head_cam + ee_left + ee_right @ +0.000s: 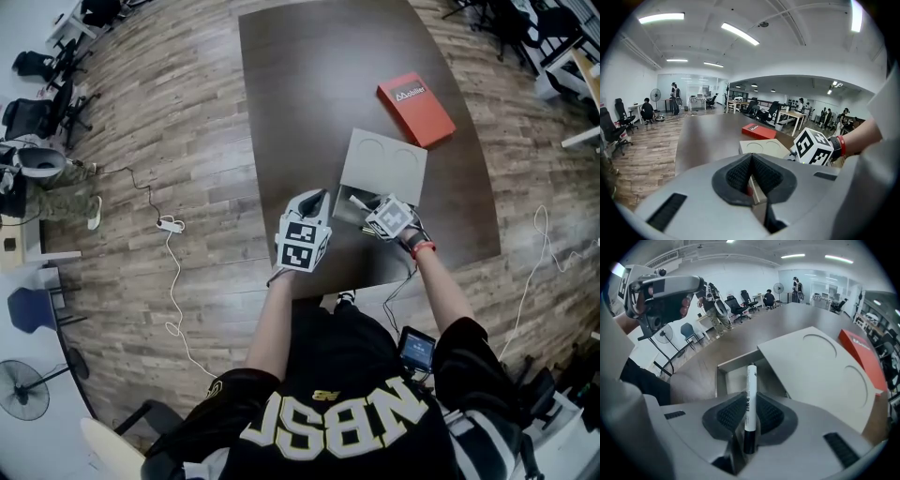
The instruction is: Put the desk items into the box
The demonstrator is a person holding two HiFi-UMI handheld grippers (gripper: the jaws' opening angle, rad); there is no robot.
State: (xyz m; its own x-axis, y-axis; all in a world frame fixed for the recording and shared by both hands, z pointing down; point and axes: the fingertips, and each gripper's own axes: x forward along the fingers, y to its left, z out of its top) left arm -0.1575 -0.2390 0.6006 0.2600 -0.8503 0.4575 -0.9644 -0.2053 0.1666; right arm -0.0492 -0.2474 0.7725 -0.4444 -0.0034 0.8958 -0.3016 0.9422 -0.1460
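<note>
The marker (pixel 751 380) is clamped between the pads of our right gripper (pixel 751 405). Its black cap sits deep in the jaws, and its white barrel juts out over the open box (pixel 736 363) just beyond the tip. We judge the risk lies in the release. If let go crooked, the marker could strike the box's near wall or the opened lid (pixel 820 366) ahead and to the right, then roll onto the desk (pixel 787 319). Our left gripper (pixel 751 161), close on the right one's left, is pinched together on nothing we can name, and it could nudge the box. A red book (pixel 860 355) lies beyond the lid.
</note>
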